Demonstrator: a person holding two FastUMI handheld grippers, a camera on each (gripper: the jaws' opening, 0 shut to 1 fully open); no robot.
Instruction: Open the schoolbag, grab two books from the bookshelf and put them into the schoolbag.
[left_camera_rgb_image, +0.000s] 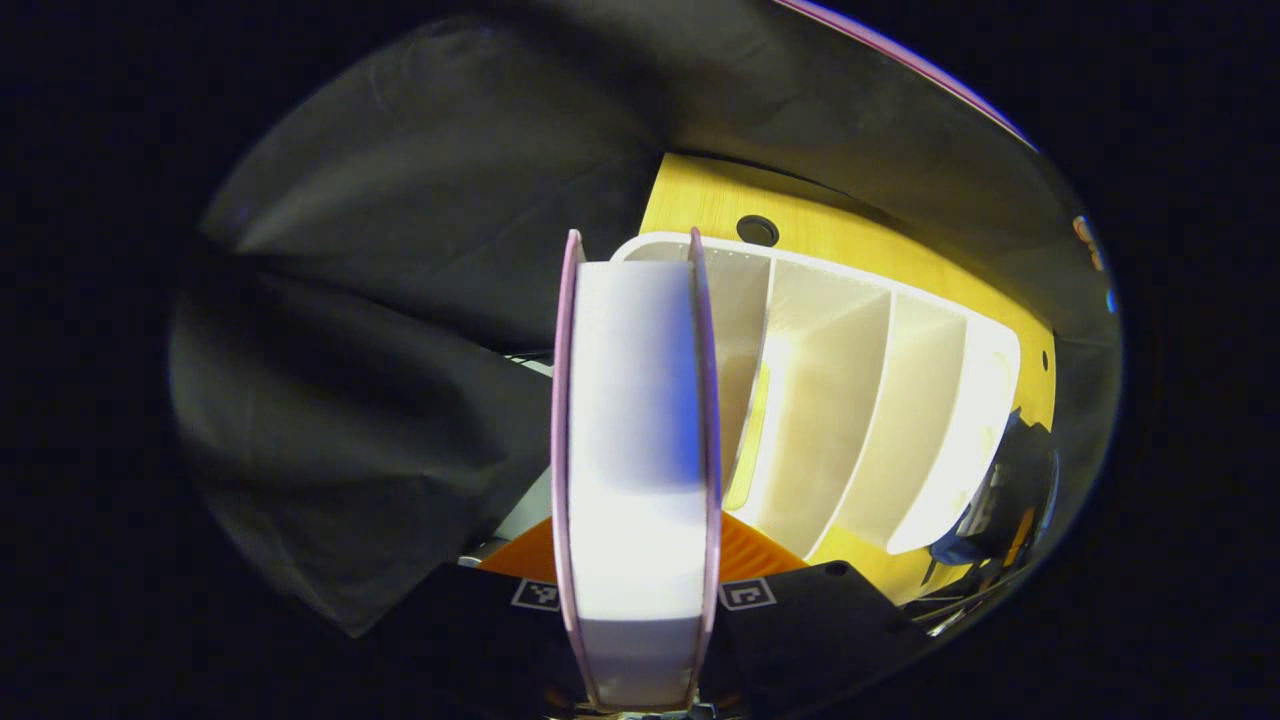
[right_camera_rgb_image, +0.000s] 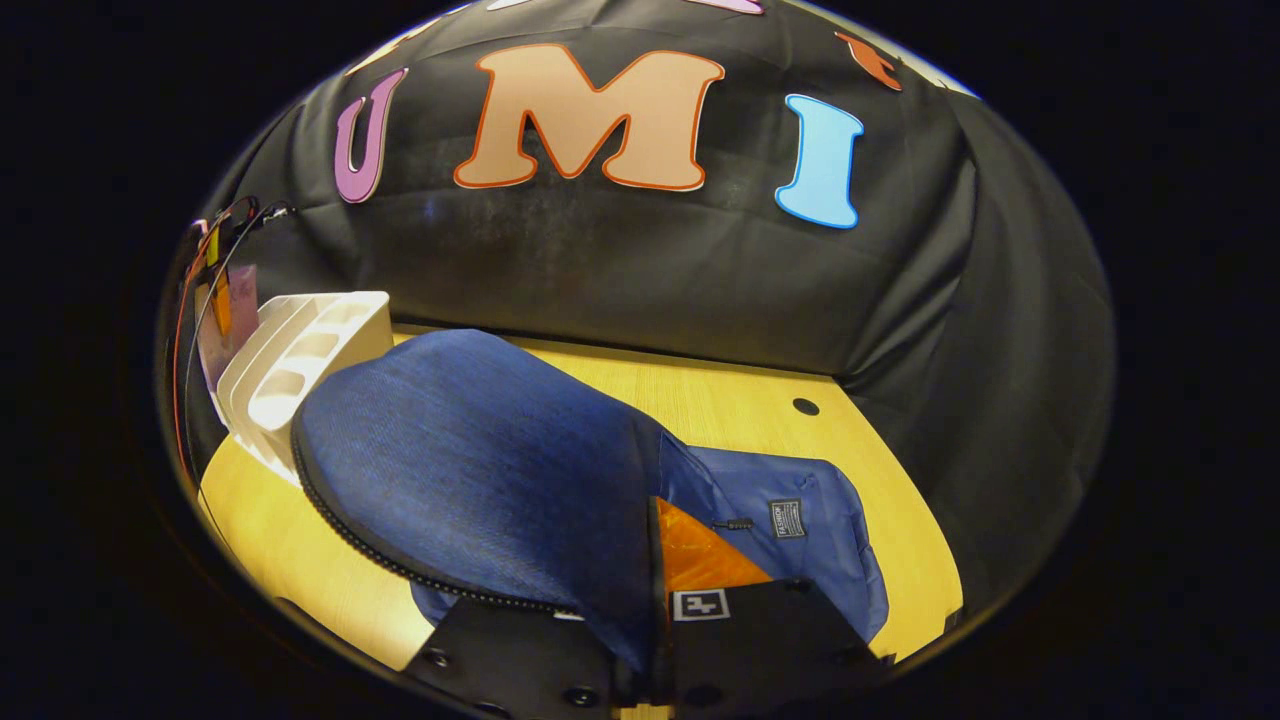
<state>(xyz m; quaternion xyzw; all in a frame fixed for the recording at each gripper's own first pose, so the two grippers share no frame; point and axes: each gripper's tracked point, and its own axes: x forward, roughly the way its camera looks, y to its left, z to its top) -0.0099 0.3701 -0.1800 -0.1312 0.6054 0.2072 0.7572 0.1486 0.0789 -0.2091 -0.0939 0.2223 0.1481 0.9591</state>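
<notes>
My left gripper (left_camera_rgb_image: 637, 565) is shut on a thick book (left_camera_rgb_image: 635, 440) with pink covers and white pages, held upright and edge-on just left of the white bookshelf (left_camera_rgb_image: 880, 400). A thin yellowish edge (left_camera_rgb_image: 752, 435) stands in the shelf's nearest slot. In the right gripper view, my right gripper (right_camera_rgb_image: 655, 600) is shut on the blue schoolbag's flap (right_camera_rgb_image: 470, 480) and holds it raised. The bag's lighter blue lining (right_camera_rgb_image: 800, 540) shows under it. The bookshelf (right_camera_rgb_image: 300, 350) stands behind the bag at the left, with the pink book (right_camera_rgb_image: 235, 320) beside it.
Everything sits on a yellow wooden table (right_camera_rgb_image: 760, 400) with a round cable hole (right_camera_rgb_image: 805, 407). Black cloth walls close in behind and on both sides. Cables (right_camera_rgb_image: 215, 250) hang at the far left. Dark shapes (left_camera_rgb_image: 1000, 500) lie past the shelf's far end.
</notes>
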